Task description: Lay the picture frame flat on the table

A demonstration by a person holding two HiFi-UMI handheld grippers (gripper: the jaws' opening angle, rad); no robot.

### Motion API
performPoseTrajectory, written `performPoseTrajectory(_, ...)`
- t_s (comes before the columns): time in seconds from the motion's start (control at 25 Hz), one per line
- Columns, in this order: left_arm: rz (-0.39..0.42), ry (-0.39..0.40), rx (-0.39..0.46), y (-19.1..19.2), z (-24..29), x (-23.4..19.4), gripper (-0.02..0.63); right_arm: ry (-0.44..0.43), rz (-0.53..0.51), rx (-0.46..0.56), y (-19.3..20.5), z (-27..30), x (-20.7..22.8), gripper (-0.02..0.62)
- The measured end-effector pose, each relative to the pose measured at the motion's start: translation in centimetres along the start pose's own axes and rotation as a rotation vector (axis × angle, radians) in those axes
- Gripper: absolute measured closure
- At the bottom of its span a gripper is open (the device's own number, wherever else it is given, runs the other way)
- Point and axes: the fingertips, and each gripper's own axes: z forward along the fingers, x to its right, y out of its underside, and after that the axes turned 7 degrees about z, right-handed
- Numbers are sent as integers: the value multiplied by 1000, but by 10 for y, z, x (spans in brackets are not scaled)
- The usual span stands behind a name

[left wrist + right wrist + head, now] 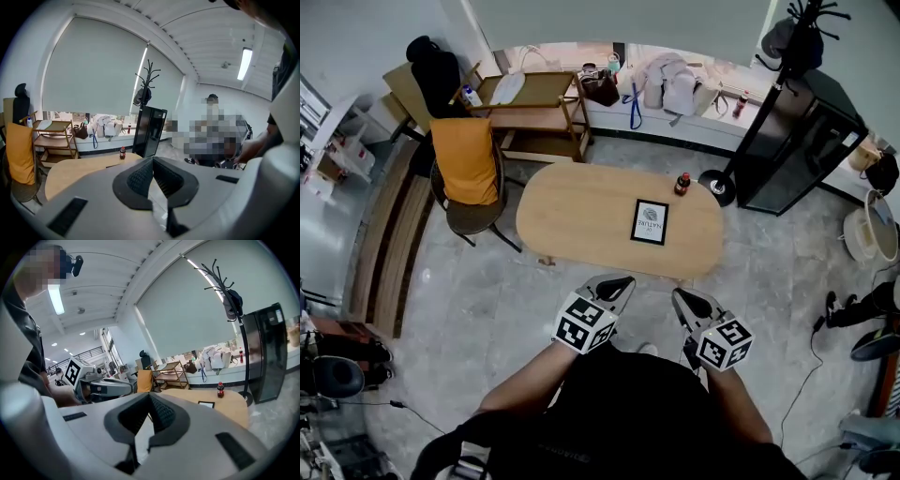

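Left tongs [152, 159] closed tip to tip, nothing between the black ribbed pads [140, 177]; right tongs [150, 396] likewise closed and empty. Both held out side by side in front of the person's dark-clothed body, above the grey marbled floor [487, 300], short of the near edge of the light wooden oval tabletop [581, 211]. On the right half of that tabletop, the black rectangular picture frame with a white print [650, 222], lying flat, face up. Near the far right edge, apart from the frame, a small dark soda bottle with a red cap [682, 184], upright. Left of the tabletop, a chair draped with an orange cloth [464, 159]; beyond it, a wooden two-shelf trolley [534, 112]. To the right, a tall black cabinet [797, 141] beside a black coat stand [769, 103].
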Motion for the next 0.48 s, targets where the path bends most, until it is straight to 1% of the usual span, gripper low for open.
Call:
performPoseTrajectory(0.28, 20, 10, -11, 2, -3, 7, 601, 7, -21, 0, 4, -5, -1, 594)
performPoseTrajectory(0.48, 36, 9, -3, -6, 2, 9, 601, 0, -37, -13, 1, -6, 5, 594)
